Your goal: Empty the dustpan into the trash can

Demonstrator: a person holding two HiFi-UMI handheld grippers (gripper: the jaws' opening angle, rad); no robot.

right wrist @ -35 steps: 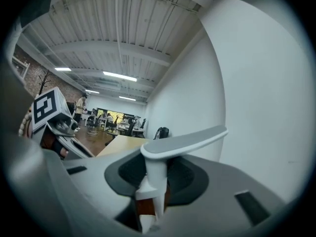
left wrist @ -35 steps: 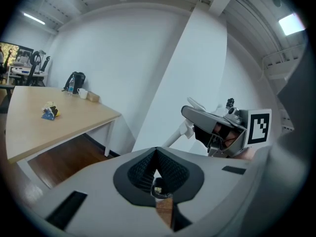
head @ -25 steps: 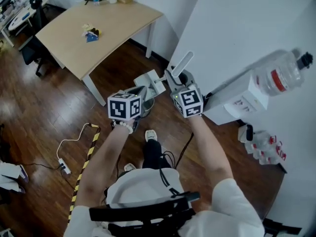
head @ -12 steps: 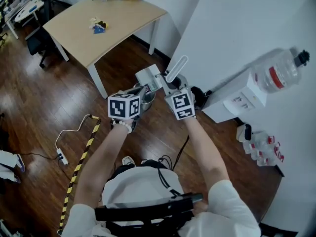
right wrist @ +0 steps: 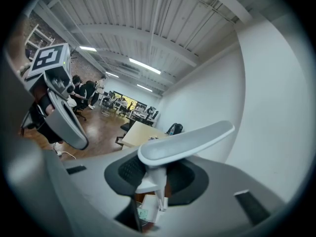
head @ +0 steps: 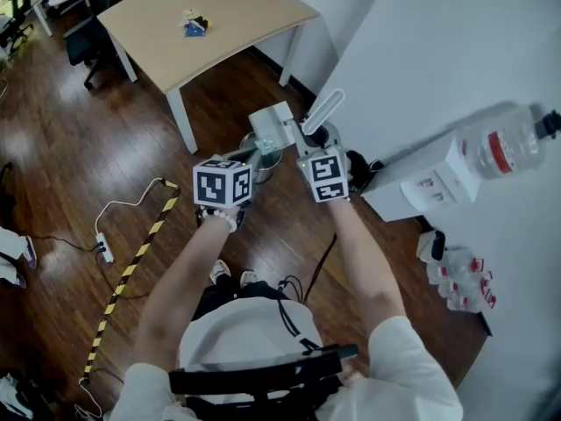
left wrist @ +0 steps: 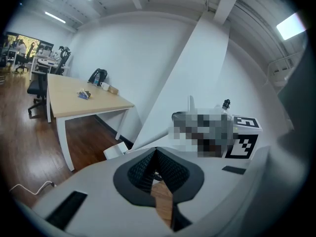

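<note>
Dark wood floor (head: 61, 174) fills the frame's left half, w/ a pale table (head: 219, 24) at upper left and a power strip (head: 105, 253) plus striped tape (head: 138, 270) lower down. At centre, left gripper (left wrist: 157, 152) is clenched, tips meeting w/ nothing seen btwn them, poised just beside the small metal trash can (head: 261, 160). White dustpan (head: 270, 125) hangs just above the can in frame. Right gripper (right wrist: 155, 174) grasps it by the stem under its handle (right wrist: 185, 139). White wall (head: 412, 60) rises at right, w/ a water dispenser (head: 421, 178) at its foot.

Likely snags: the can's mouth looks no wider than the pan, so a fast tip could scatter debris on the floor. The pan's lip knocking the rim could topple what looks a light can. A grip on so narrow a stem may let the pan swivel.

Room to move: open floor at lower left, though strip & tape lie there. Table leg (head: 180, 123) stands near, up-left of the can. Wall & dispenser close in on the right.
</note>
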